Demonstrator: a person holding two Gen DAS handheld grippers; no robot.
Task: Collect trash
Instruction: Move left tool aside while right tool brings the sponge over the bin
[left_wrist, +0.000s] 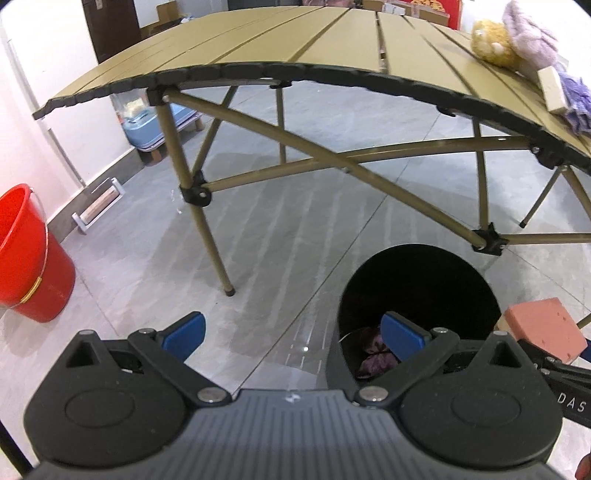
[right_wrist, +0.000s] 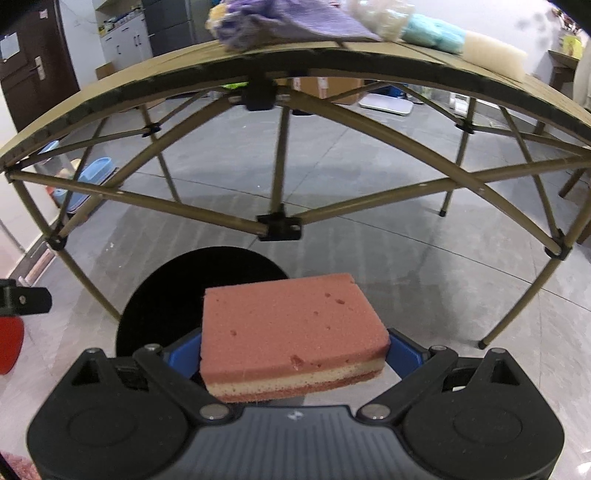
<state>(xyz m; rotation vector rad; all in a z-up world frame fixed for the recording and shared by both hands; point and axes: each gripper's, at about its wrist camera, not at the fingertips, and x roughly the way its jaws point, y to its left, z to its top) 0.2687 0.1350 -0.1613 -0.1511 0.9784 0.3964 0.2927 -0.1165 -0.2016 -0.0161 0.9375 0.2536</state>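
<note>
**Pink sponge poised at the bin's edge**

Pink foam, layered over a pale band and a darker red base, sits clamped between the blue pads of the right gripper; the jaws are closed against the sponge's two short sides and it is carried flat, clear of the floor. In the right wrist view the sponge hangs at the near right rim of the black bin, part of it over the dark opening and part over the grey floor beyond the rim. From the left wrist view the same sponge shows just to the right of the bin, which stands on the floor in front of the folding table.

The left gripper is spread wide and holds nothing; its right pad overlaps the bin's mouth, where a crumpled purple scrap already lies at the bottom.

The step in hand looks like the drop: the sponge is collected and brought to the bin. The next move probably calls for a short shift to the left, so the whole sponge hangs over the opening, and then a release. More soft items remain on the tabletop, likely the following pickups.
</note>
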